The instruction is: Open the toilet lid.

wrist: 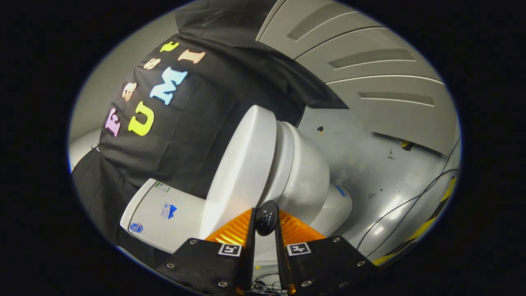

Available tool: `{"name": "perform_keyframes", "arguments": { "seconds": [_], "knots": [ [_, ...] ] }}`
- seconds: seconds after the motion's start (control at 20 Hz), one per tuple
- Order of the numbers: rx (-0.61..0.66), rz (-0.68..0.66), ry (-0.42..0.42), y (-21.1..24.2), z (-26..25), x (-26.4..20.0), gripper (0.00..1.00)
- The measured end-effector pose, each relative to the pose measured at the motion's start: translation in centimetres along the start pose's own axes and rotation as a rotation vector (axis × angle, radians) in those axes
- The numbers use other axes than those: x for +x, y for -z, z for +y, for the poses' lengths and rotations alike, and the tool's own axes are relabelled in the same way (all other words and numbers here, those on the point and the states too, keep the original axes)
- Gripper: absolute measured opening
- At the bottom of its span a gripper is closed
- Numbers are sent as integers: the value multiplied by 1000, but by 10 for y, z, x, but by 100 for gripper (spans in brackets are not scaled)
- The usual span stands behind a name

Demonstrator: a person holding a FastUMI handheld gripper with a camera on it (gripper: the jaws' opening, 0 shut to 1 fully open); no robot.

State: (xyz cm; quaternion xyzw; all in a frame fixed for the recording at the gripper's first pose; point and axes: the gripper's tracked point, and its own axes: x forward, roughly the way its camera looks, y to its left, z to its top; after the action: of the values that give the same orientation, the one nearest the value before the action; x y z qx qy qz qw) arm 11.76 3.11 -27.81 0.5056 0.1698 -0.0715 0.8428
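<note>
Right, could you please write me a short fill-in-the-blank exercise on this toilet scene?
1. The gripper is shut on a small ___ tab at the lid's edge.
2. Thin dark ___ trail over the floor beyond the bowl.
3. Behind the tank hangs a black ___.
Missing: black; cables; cloth.

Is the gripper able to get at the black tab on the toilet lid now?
Probably yes: the black tab sits between the gripper's fingers, which seem to press it, at the toilet lid's edge.
</note>
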Motion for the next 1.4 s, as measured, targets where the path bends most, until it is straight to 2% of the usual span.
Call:
{"name": "perform_keyframes", "arguments": {
  "seconds": [0.3,0.45,1.0,1.4],
  "knots": [
    [80,-12,-31,-4,5,-3,6],
    [101,-7,-22,-4,5,-2,2],
    [74,59,21,-1,8,-3,0],
    [11,37,17,-10,28,-12,0]
  ]
}}
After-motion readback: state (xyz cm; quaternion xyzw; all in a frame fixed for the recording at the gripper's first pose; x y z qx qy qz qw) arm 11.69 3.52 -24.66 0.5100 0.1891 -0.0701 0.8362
